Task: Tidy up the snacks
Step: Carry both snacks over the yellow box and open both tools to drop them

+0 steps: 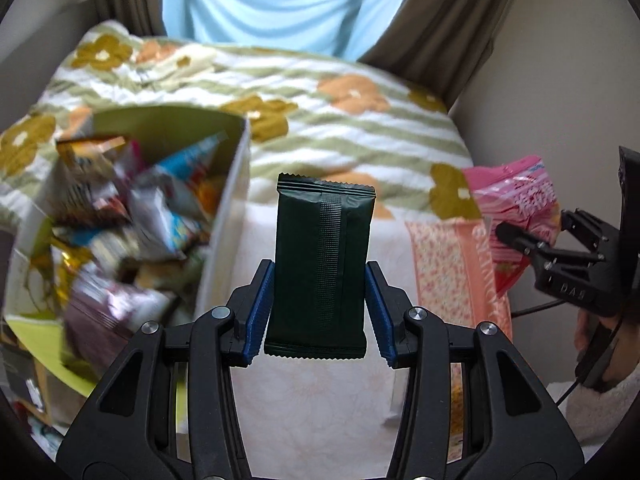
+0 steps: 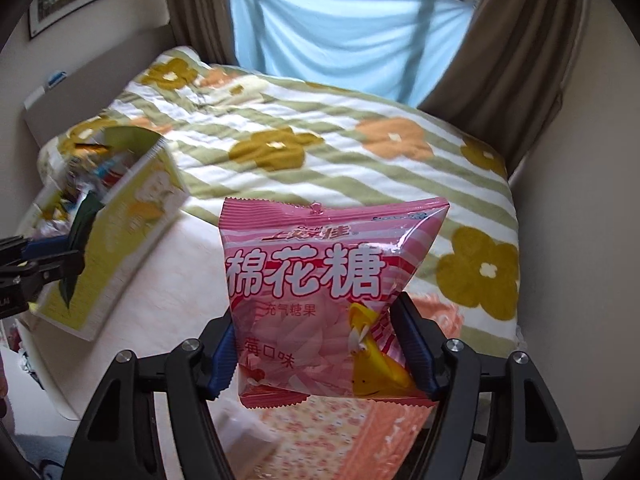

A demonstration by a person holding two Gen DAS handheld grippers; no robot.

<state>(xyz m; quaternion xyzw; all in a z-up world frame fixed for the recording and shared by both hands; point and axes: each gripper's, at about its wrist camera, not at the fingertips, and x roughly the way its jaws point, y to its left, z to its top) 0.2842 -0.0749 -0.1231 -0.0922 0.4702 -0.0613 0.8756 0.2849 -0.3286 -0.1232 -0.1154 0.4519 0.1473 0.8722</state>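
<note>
**A:** From my station I see a bed with a flower-print quilt (image 2: 320, 148), a blue sheet (image 2: 344, 28) over the window at the top of the frame, and brown curtains either side.

**B:** What am I holding?

**A:** My left gripper (image 1: 320, 280) is clamped on a dark green snack bar (image 1: 322, 264) at centre frame, its long axis running up the frame, seam side facing the camera. My right gripper (image 2: 316, 344) squeezes a pink marshmallow bag (image 2: 320, 292), upright, at lower centre.

**B:** Any writing?

**A:** Only the right view shows the bag's front: large white characters "棉花糖", with "充气糖果" below. The left view catches just its edge at the right.

**B:** And the rest?

**A:** The left view looks down into the snack box (image 1: 224, 216), crammed with blurred wrappers; the right view shows mainly its yellow outer wall, at left.
</note>
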